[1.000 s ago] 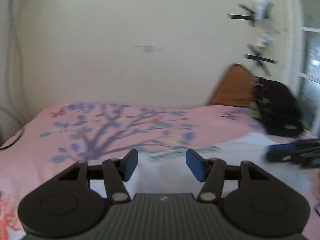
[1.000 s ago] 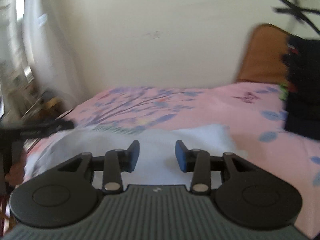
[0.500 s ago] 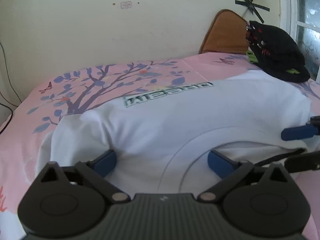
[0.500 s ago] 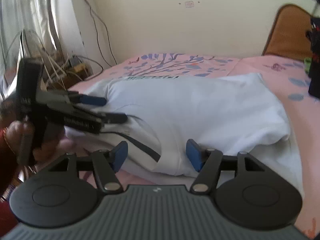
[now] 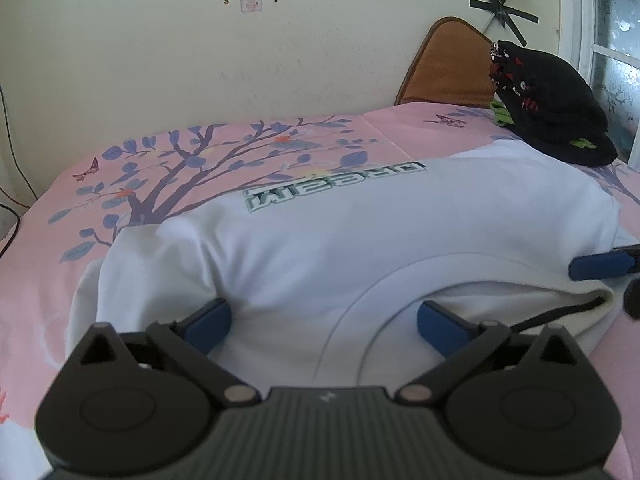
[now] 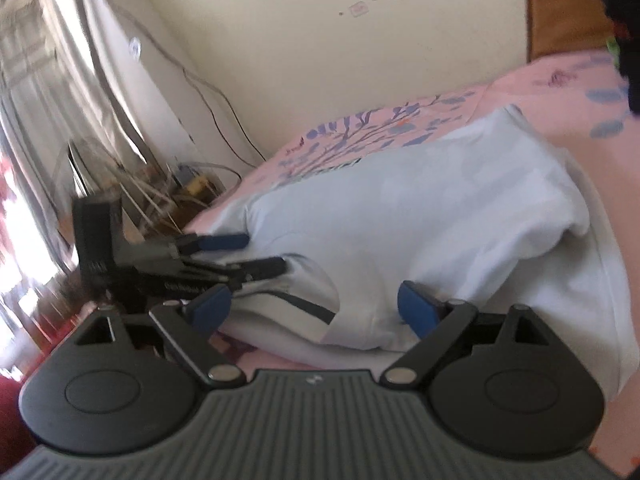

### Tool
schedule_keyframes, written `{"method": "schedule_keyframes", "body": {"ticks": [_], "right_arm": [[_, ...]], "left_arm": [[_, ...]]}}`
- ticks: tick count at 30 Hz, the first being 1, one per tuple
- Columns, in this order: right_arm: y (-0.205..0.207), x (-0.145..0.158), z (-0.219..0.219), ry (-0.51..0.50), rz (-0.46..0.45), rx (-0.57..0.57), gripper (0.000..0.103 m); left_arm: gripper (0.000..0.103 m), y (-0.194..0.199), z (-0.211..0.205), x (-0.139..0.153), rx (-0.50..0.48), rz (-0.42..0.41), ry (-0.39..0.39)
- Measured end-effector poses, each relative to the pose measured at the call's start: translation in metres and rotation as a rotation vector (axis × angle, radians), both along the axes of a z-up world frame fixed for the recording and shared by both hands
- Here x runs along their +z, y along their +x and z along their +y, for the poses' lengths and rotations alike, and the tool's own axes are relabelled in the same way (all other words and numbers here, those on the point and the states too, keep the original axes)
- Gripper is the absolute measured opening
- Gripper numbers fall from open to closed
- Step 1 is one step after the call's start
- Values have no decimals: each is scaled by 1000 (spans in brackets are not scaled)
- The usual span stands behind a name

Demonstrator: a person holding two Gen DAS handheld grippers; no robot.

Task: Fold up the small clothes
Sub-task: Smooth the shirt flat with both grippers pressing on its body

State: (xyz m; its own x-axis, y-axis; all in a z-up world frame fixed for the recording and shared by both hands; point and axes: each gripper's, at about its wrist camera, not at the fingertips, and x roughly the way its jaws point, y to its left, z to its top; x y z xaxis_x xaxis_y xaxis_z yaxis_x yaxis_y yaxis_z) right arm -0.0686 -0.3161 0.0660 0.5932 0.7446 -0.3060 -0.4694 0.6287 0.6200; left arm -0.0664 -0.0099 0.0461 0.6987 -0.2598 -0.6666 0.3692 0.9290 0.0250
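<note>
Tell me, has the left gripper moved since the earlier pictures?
Yes. The left gripper has come down toward the white shirt; the wall now fills less of its view. Its jaws have just been opening.

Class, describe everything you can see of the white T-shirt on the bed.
The white T-shirt looks like soft cotton and lies on the pink flowered bedsheet. It is folded over into a puffy double layer. Green printed lettering shows upside down near its far edge; a dark-trimmed neckline curves at the near edge. Its far corner reaches the black clothes. Both grippers' blue fingers straddle its near edge, open.

My left tongs (image 5: 322, 322) gape wide over the white shirt (image 5: 360, 216) spread on the pink bed (image 5: 40, 240).
</note>
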Motion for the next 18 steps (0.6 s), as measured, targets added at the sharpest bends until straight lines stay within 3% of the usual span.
{"method": "schedule_keyframes", "body": {"ticks": [3,7,10,12,15,18], "right_arm": [[2,1,-6,30,22,4,92],[-9,8,-7,-44,-26,-63,90],[-17,18,-10,-89,-68,-104,68],[-22,27,-11,-103,-106,-121,59],[-22,35,-9,-111,-129,-118,54],[-13,23,0,-157,-91,-98,53]], "left_arm": [[103,0,2,0,-20,5,4],[103,-1,4,0,-42,6,5],[103,-3,3,0,-38,1,8],[103,-4,3,0,-39,2,6],[103,-4,3,0,-40,2,6],[103,-4,3,0,-41,2,5]]}}
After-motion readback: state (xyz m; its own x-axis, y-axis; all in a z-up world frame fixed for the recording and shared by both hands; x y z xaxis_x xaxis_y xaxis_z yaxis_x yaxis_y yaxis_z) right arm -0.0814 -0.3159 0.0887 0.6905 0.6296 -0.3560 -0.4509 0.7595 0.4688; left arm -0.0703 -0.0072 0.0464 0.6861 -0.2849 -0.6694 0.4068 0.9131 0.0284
